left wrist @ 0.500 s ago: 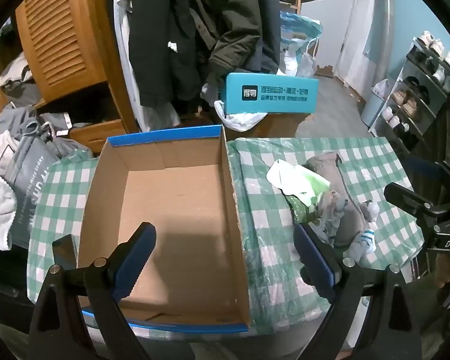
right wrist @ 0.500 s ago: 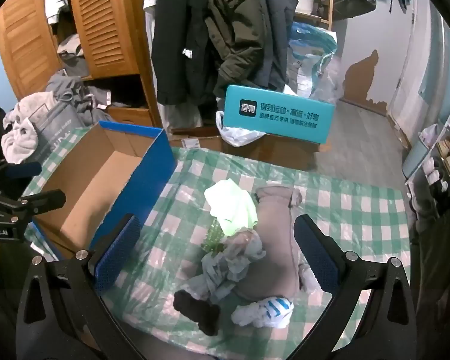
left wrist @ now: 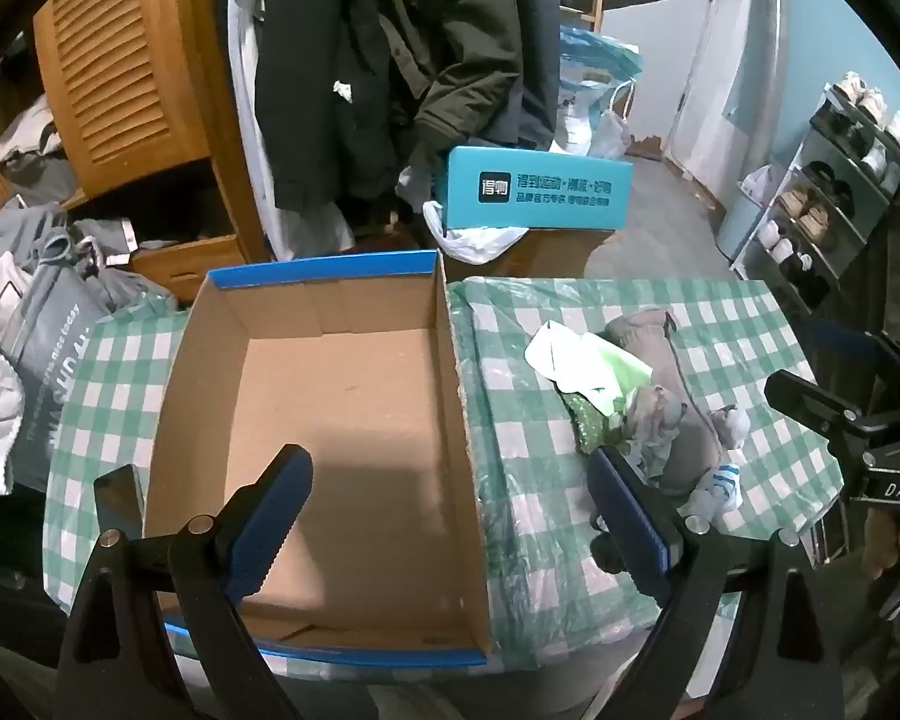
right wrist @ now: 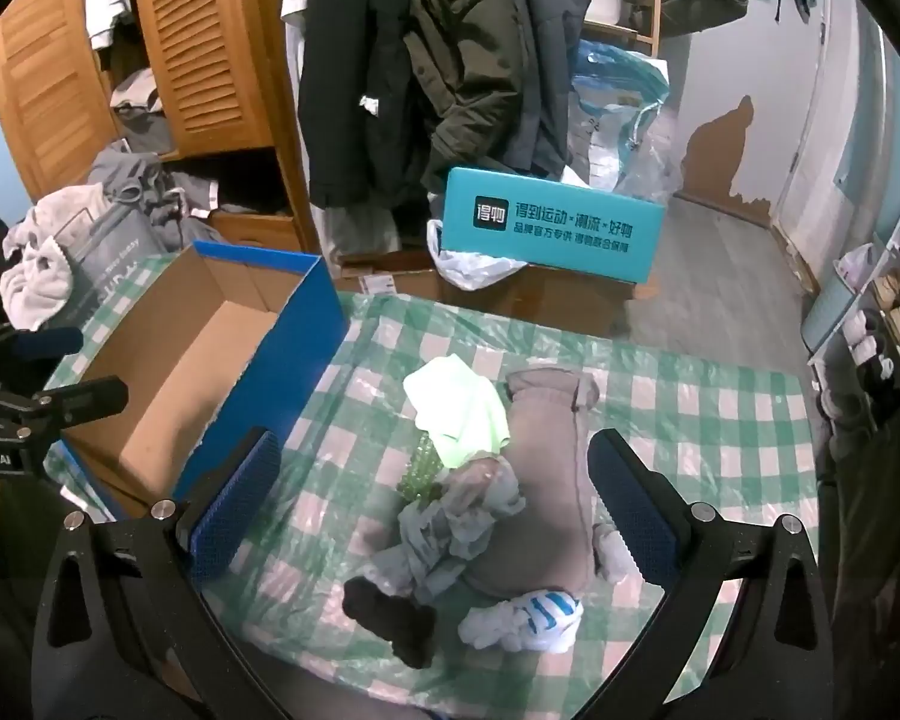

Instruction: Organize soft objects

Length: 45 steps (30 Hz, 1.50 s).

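Observation:
A heap of soft things lies on the green checked tablecloth: a long grey-brown cloth, a pale green cloth, a crumpled light grey piece, a black sock and a white sock with blue stripes. My right gripper hangs open above the heap, holding nothing. To the left stands an open cardboard box with blue outer walls, nothing inside. My left gripper is open over the box's near right part. The heap shows right of the box.
A teal box sits on brown cartons beyond the table's far edge. Coats hang behind it beside a wooden louvred wardrobe. Grey clothes and a bag pile at the left. A shoe rack stands at the right.

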Tool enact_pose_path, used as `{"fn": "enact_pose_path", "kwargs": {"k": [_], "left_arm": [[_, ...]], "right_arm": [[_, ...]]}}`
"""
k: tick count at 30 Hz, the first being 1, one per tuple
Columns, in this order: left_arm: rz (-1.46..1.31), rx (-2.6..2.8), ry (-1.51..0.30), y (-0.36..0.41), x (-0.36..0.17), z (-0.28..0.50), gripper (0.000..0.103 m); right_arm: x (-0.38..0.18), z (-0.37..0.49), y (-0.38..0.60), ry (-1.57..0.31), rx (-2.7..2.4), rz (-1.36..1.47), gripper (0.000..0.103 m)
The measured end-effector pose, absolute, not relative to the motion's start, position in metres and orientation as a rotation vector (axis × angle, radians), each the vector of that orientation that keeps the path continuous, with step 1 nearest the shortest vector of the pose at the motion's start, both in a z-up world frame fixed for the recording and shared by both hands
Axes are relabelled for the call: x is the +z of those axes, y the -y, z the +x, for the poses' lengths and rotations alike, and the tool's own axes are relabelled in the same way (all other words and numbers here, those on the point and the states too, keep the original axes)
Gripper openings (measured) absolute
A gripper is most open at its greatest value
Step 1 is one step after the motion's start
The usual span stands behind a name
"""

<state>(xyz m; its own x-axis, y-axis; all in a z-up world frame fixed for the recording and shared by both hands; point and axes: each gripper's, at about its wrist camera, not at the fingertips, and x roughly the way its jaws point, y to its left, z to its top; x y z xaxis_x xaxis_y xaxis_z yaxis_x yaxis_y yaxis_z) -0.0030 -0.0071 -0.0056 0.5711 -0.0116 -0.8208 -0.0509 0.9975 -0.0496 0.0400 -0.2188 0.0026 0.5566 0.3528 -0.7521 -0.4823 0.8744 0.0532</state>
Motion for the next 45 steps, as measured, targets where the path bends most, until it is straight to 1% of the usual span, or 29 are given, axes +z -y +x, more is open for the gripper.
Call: {"fn": "enact_pose_path", "kwargs": {"k": [45], "left_arm": [[-0.063, 0.001, -0.976, 0.0031, -0.0059, -0.0036, 0.094]], "right_arm": [[0.0028, 0.0415, 0.2226, -0.856, 0.493, -0.169, 0.101]]}}
